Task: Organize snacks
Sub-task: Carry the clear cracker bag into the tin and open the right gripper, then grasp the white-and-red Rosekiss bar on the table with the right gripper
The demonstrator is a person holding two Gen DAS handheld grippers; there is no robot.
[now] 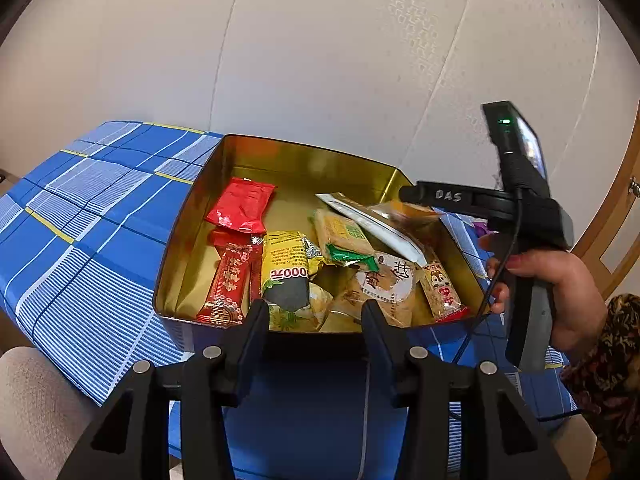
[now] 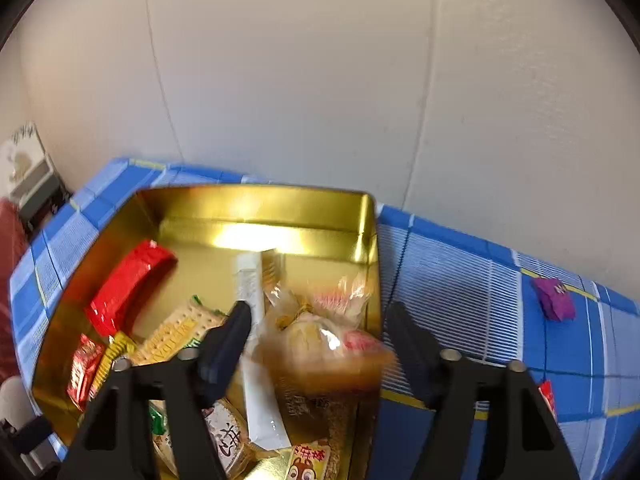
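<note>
A gold tin box (image 1: 304, 156) (image 2: 256, 204) on the blue checked cloth holds several snack packets: a red packet (image 1: 242, 206) (image 2: 128, 286), a yellow packet (image 1: 286, 256), a cracker pack (image 1: 344, 236) (image 2: 176, 330), a long white sachet (image 1: 376, 226) (image 2: 252, 292). My left gripper (image 1: 316, 316) is open and empty at the tin's near rim. My right gripper (image 2: 320, 316) is open above the tin's right side; a clear-wrapped pastry (image 2: 320, 340) lies blurred between its fingers, apart from both. The right gripper also shows in the left wrist view (image 1: 416, 194).
A purple candy (image 2: 554, 298) and a small red packet (image 2: 547, 398) lie on the cloth (image 2: 448, 280) right of the tin. The wall (image 1: 320, 40) stands close behind the table. A chair back (image 1: 36, 400) is at the lower left.
</note>
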